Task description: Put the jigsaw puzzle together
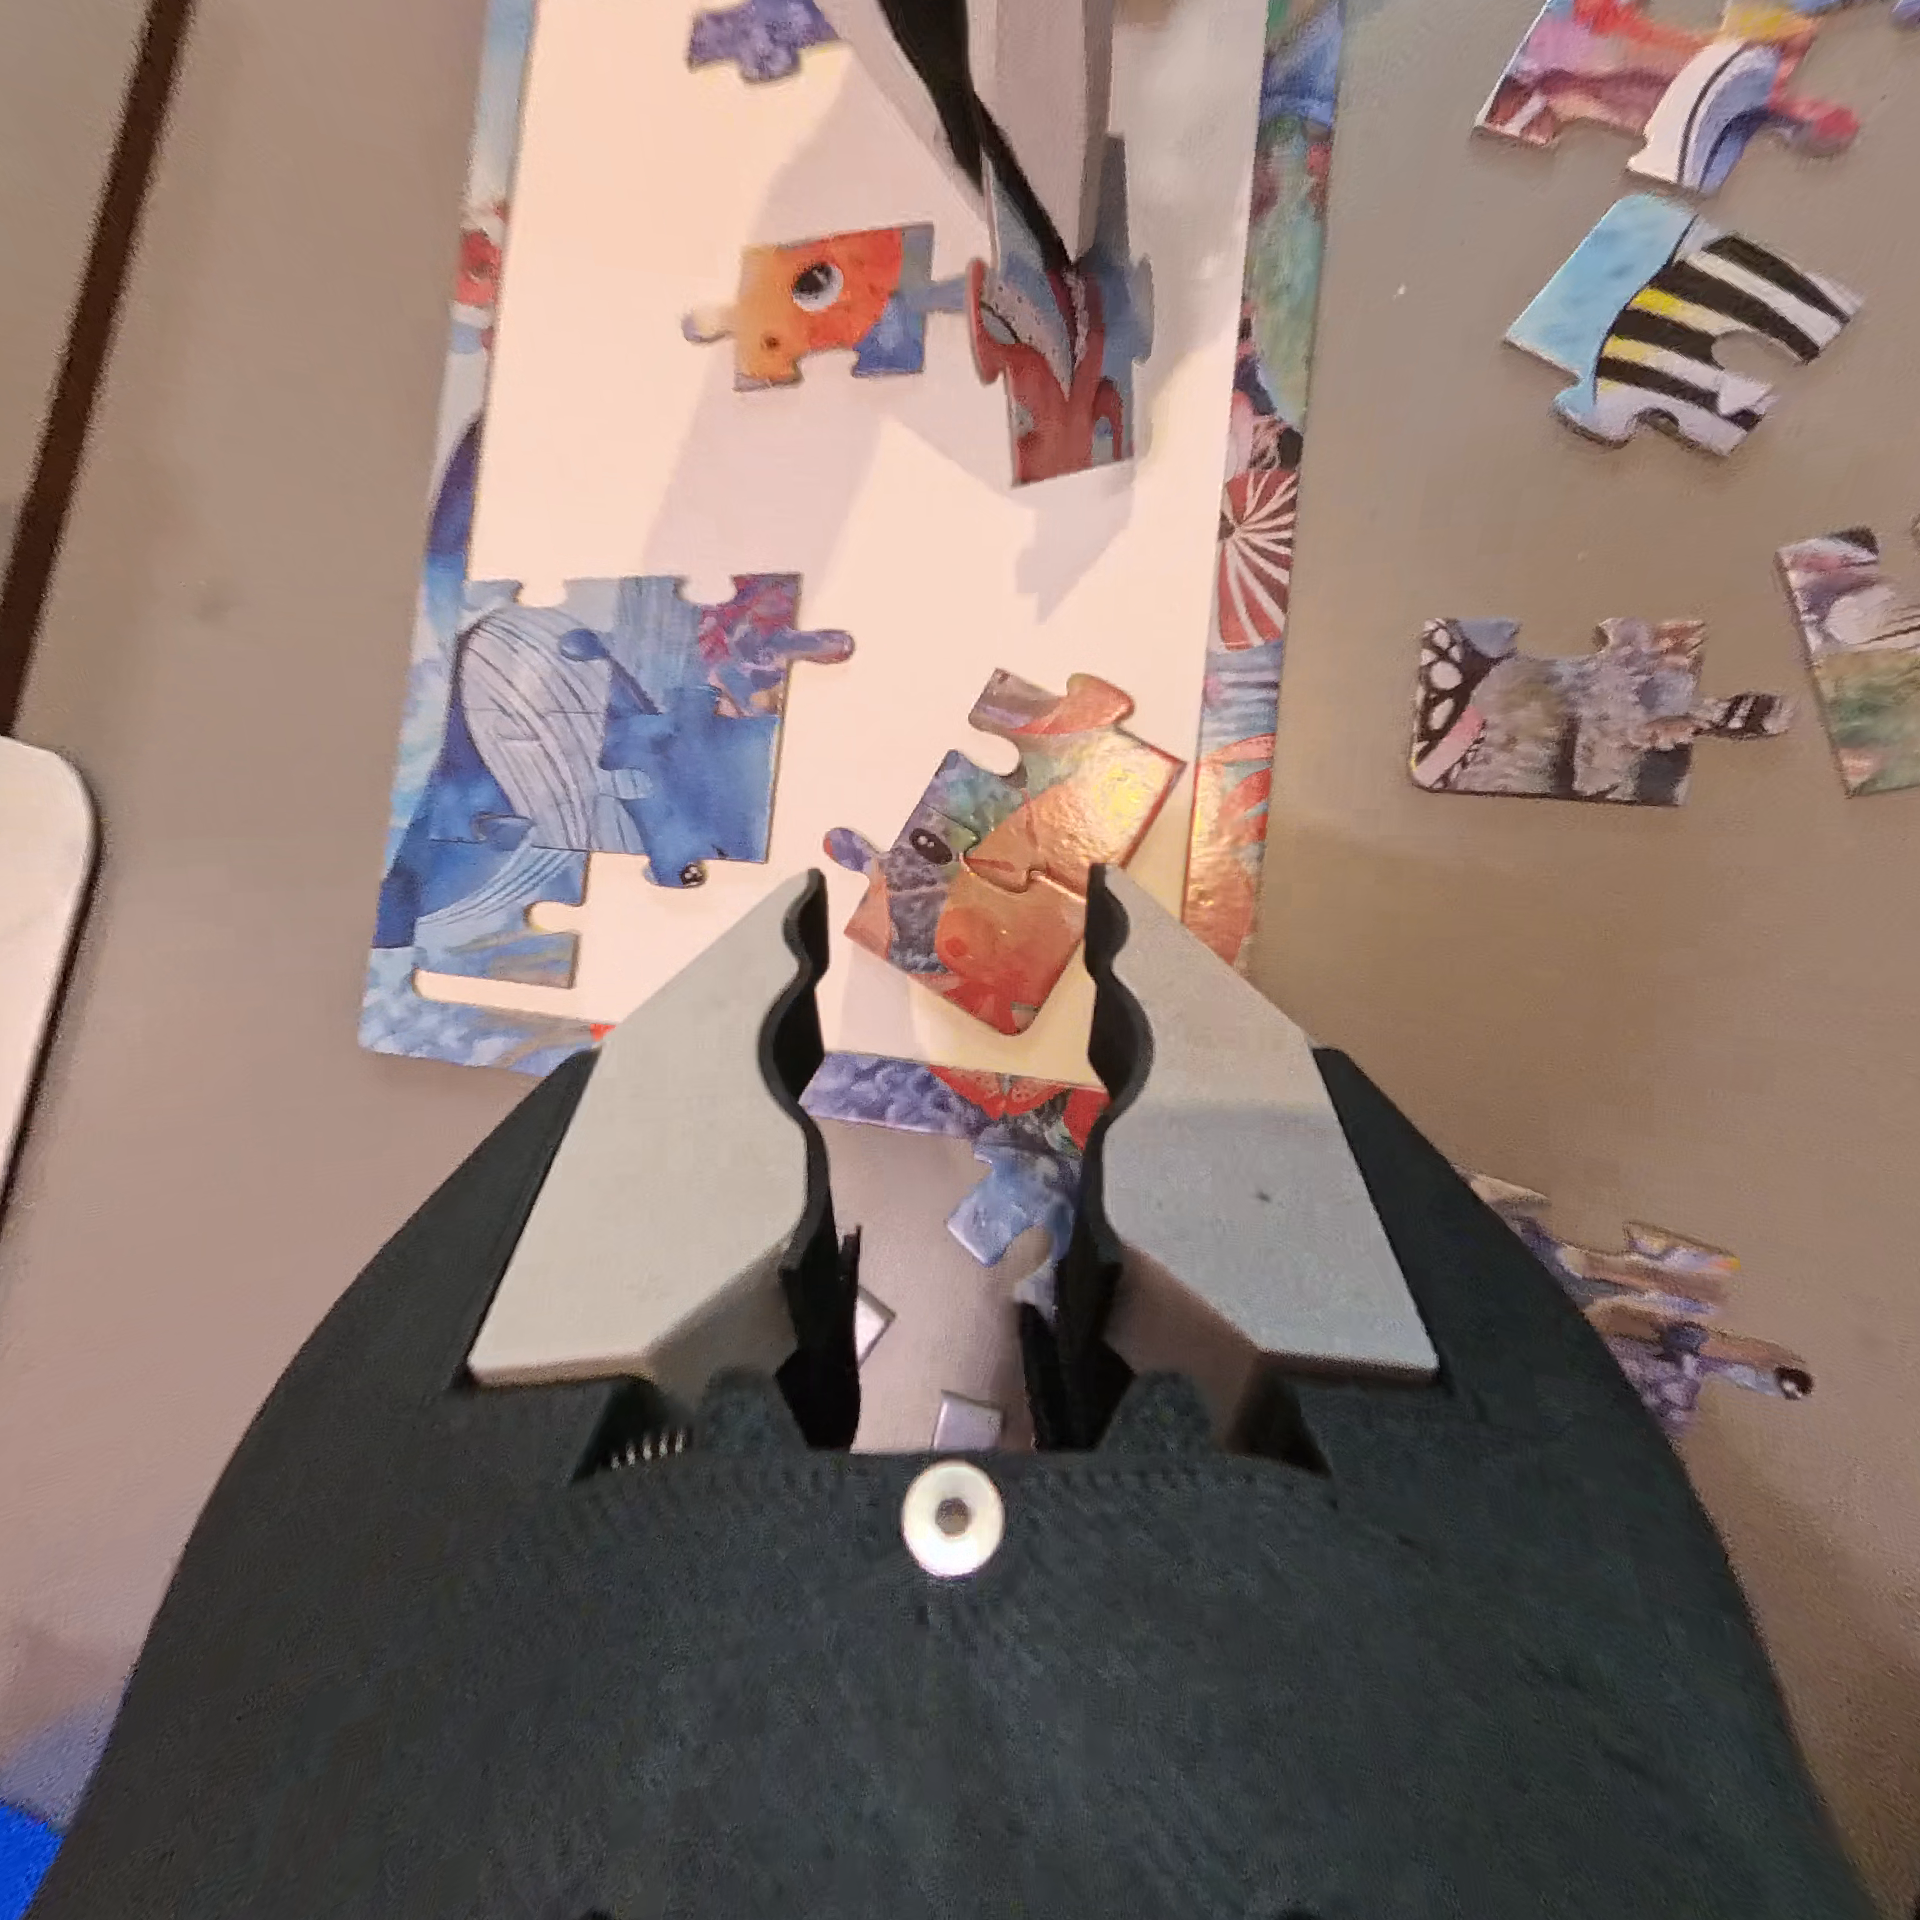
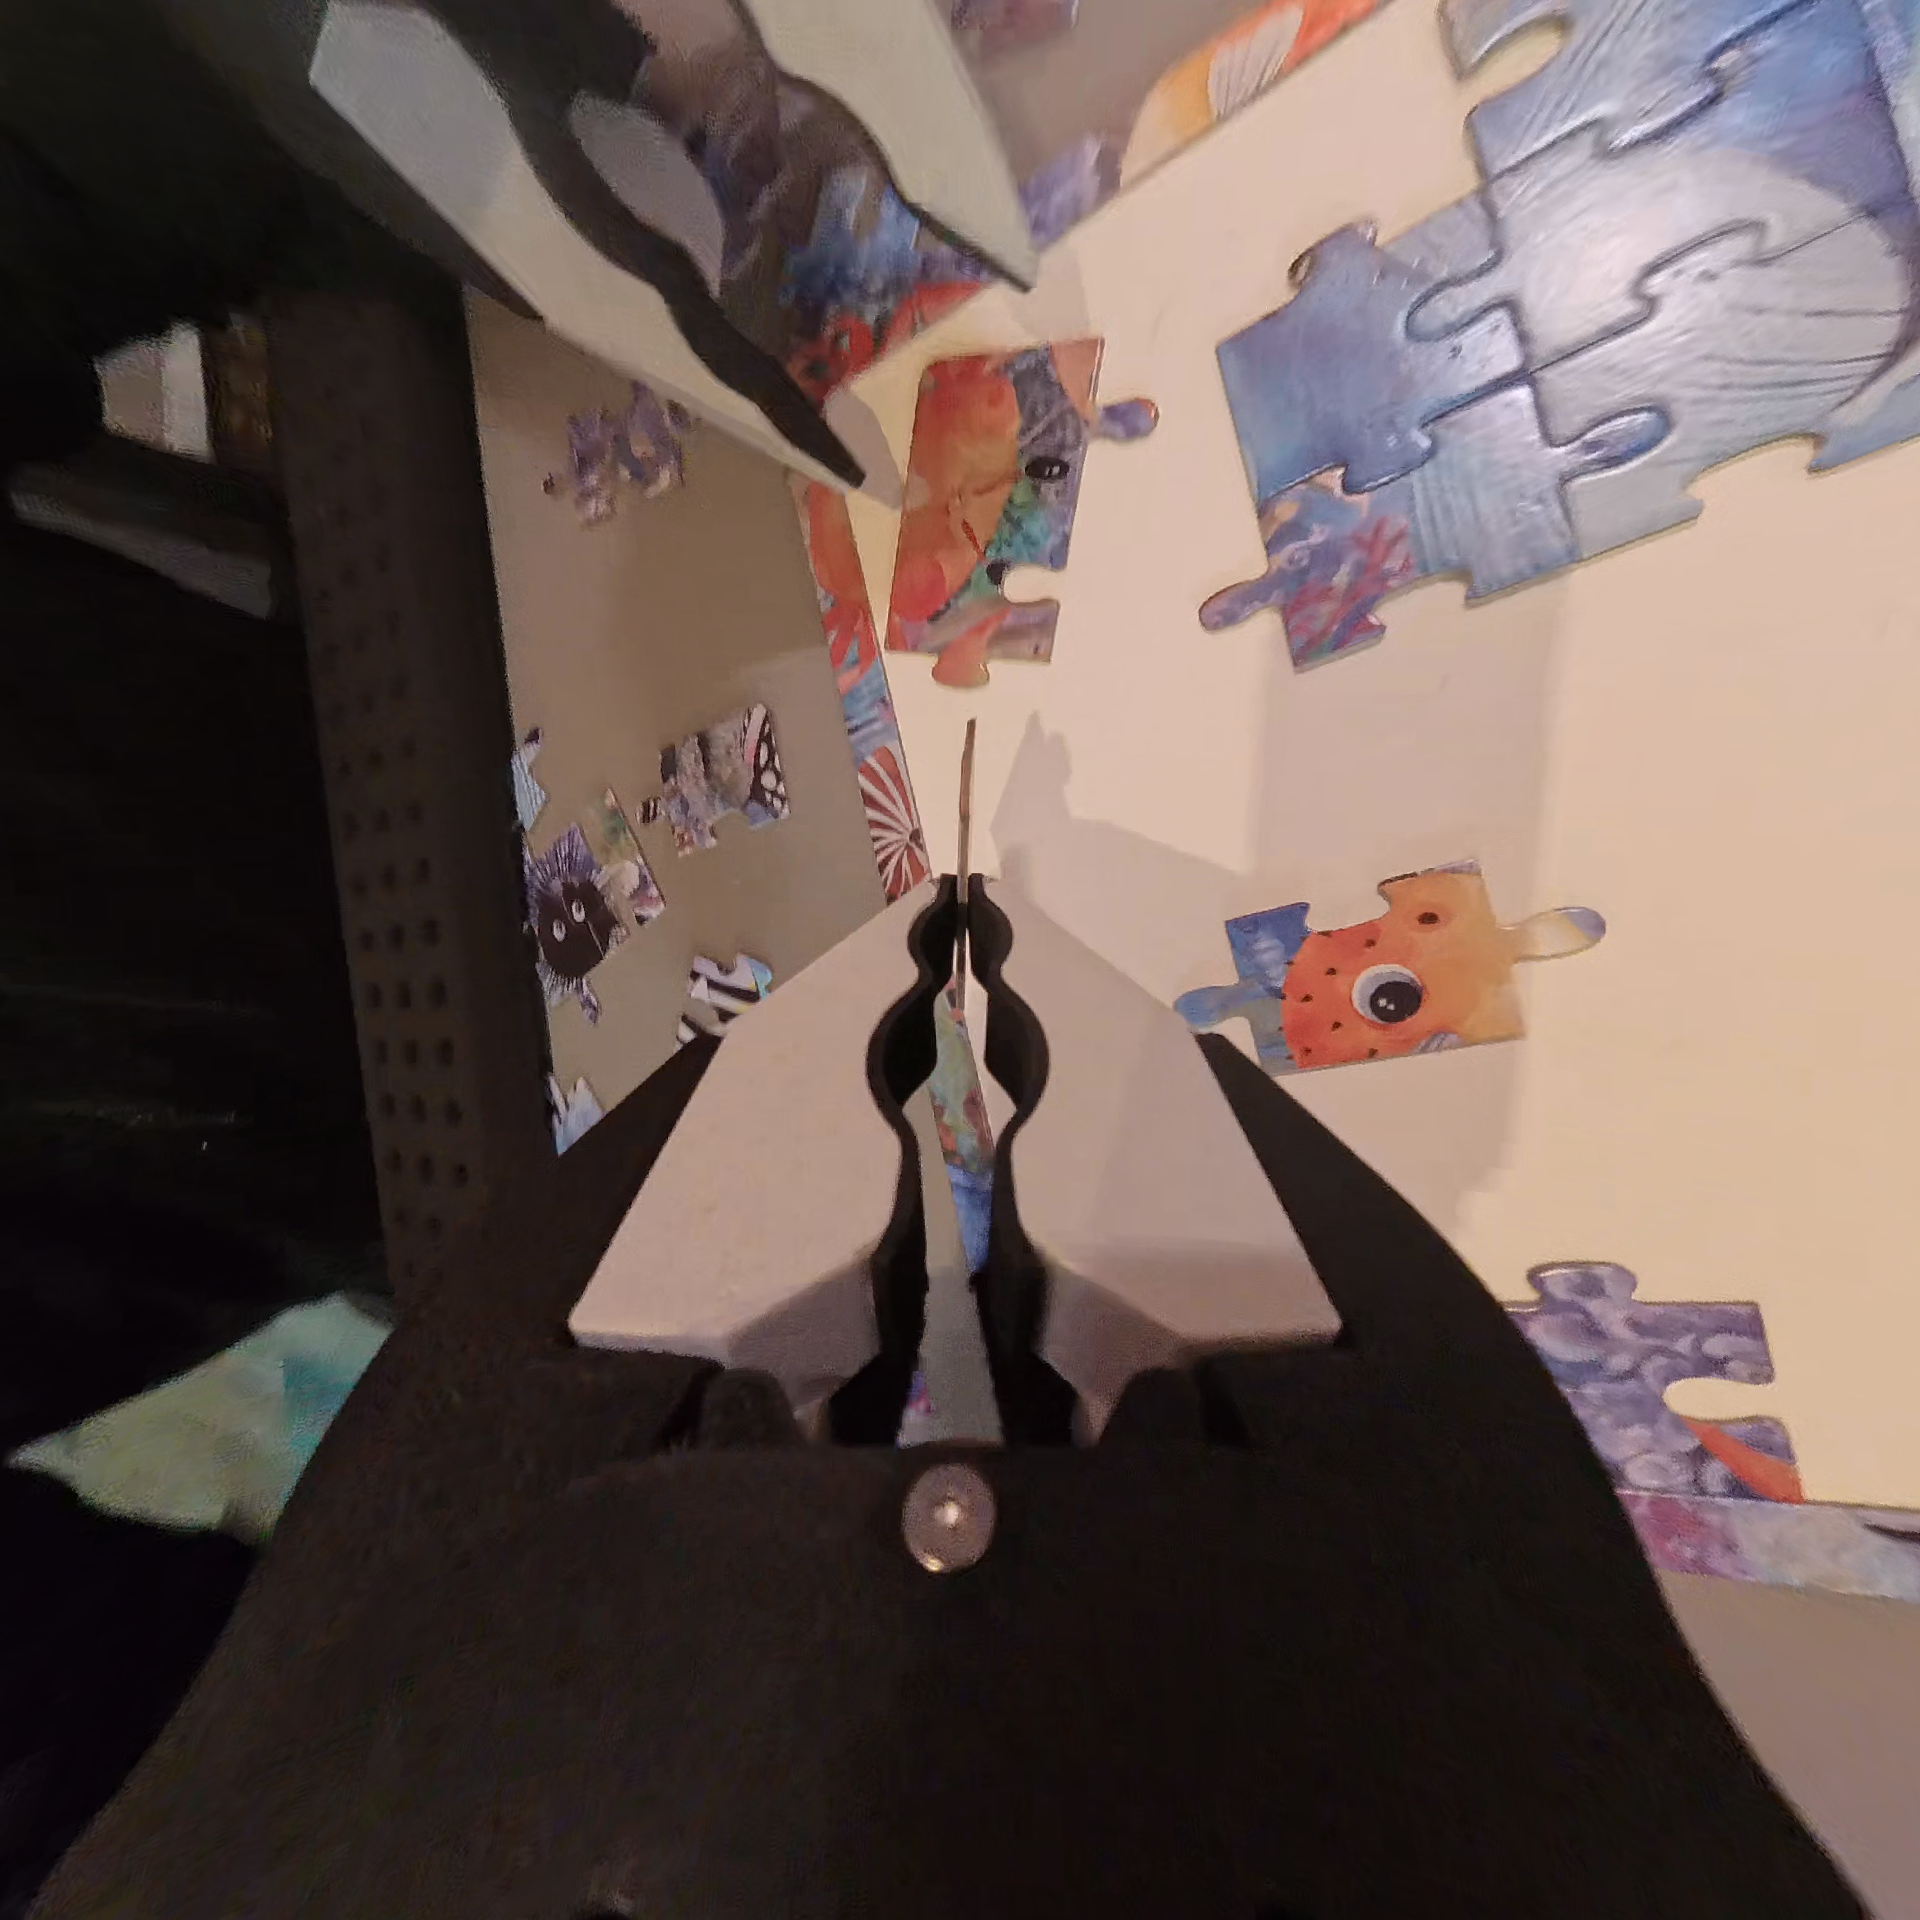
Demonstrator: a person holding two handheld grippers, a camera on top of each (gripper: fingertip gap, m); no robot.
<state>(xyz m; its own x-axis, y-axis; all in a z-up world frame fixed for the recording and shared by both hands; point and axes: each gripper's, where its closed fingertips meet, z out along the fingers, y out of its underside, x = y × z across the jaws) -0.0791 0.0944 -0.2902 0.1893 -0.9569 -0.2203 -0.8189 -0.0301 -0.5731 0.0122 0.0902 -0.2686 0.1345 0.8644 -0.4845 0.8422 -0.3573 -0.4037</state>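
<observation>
Right gripper (image 2: 964, 883) pinches a puzzle piece (image 2: 967, 800) edge-on above the puzzle tray (image 2: 1714, 727), just beside the orange fish piece (image 2: 1382, 971). Left gripper (image 1: 956, 894) hangs spread. Held upright, the piece could slip or land crooked.

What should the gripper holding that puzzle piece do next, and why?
Probably lower and tip flat the red-and-blue cardboard puzzle piece, since the right gripper is shut on it edge-up above the white puzzle tray, just beside the orange fish-face piece.
</observation>
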